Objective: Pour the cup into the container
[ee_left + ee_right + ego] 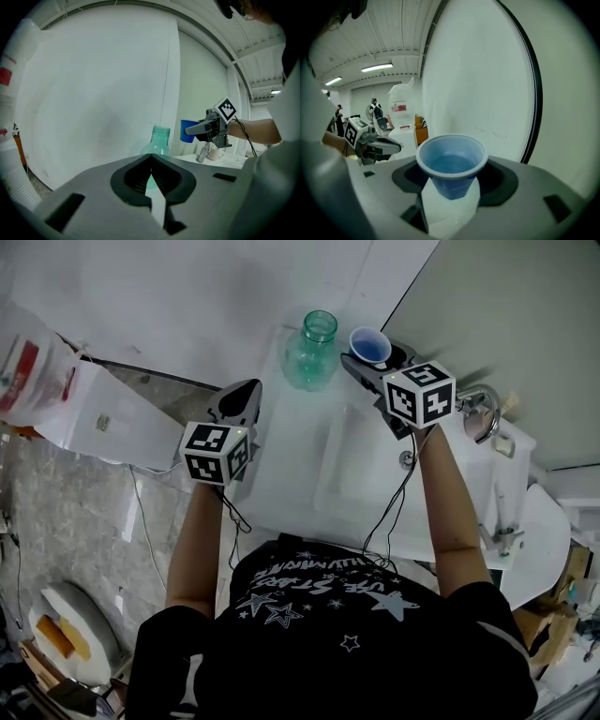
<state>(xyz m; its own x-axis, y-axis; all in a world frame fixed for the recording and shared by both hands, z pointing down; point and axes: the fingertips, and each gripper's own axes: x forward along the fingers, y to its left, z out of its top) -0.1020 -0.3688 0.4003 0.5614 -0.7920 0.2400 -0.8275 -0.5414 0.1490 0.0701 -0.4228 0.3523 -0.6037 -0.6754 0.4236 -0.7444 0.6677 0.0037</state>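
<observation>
A blue cup (370,345) with clear liquid in it hangs in the air, and my right gripper (368,360) is shut on its sides. In the right gripper view the cup (451,164) stands upright between the jaws. Just left of the cup stands the container, a green see-through bottle (317,345) with an open neck, at the far end of the white counter. My left gripper (241,395) hovers to the bottle's near left, shut with nothing in it. In the left gripper view the bottle (158,140) rises behind the closed jaws, and the cup (187,130) is right of its neck.
A white counter (291,474) with a sunken basin runs under both arms. A metal faucet (483,409) stands at its right, with a small mug (215,153) near it. A white bag (37,381) sits at far left over a stone floor. A white wall lies behind.
</observation>
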